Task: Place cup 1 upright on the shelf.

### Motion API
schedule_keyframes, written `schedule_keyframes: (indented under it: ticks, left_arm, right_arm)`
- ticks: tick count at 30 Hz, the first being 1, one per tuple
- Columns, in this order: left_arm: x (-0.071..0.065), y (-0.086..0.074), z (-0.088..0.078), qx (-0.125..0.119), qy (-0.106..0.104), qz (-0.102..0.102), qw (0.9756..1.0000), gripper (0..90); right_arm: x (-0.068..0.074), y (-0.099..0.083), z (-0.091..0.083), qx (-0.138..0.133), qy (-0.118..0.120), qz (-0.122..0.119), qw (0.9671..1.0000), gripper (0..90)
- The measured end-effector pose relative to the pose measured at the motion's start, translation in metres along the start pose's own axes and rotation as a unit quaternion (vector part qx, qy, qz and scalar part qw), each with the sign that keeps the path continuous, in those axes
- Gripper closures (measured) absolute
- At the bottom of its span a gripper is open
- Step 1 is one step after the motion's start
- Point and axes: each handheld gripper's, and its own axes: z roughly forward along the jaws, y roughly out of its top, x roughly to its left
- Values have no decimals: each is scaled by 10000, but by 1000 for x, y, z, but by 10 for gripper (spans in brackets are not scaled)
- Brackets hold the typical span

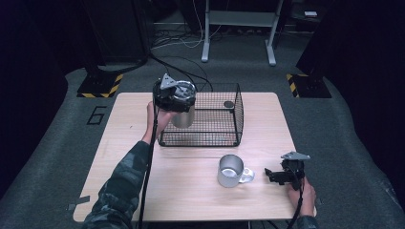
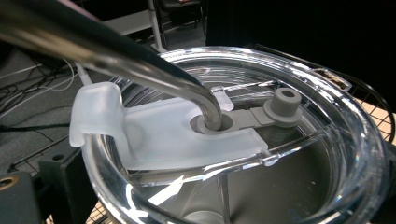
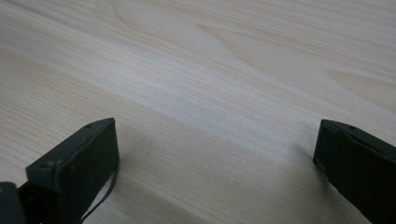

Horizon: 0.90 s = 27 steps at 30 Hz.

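My left gripper (image 1: 174, 95) is shut on the top of a steel tumbler (image 1: 183, 118) and holds it over the left end of a black wire basket (image 1: 224, 129). Up close, the tumbler's clear lid (image 2: 327, 93) carries a frosted flap (image 2: 154, 135), a grey stopper (image 2: 285, 105) and a bent metal straw (image 2: 140, 70). A steel mug (image 1: 230, 170) with a clear handle stands on the wooden table (image 1: 191, 200) in front of the basket. My right gripper (image 1: 271, 174) (image 3: 215, 149) rests open on the table right of the mug, with only bare wood between its jaws.
A small dark disc (image 1: 229, 104) sits at the basket's far right. Behind the table lie cables (image 1: 186, 40) on the floor, a grey metal frame (image 1: 239, 28) and two stand bases with yellow-black tape (image 1: 100, 86).
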Motion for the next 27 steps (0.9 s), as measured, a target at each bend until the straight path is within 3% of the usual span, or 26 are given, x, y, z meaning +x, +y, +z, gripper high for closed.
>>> schedule_keyframes:
  ticks: [15,27]
  left_arm:
    - [3,-12,22,135,-105,-278,9995,37]
    - [6,-27,36,296,-33,-434,9986,37]
  right_arm:
    - [0,0,0,0,2,-3,10000,0]
    - [0,0,0,-2,0,0,10000,0]
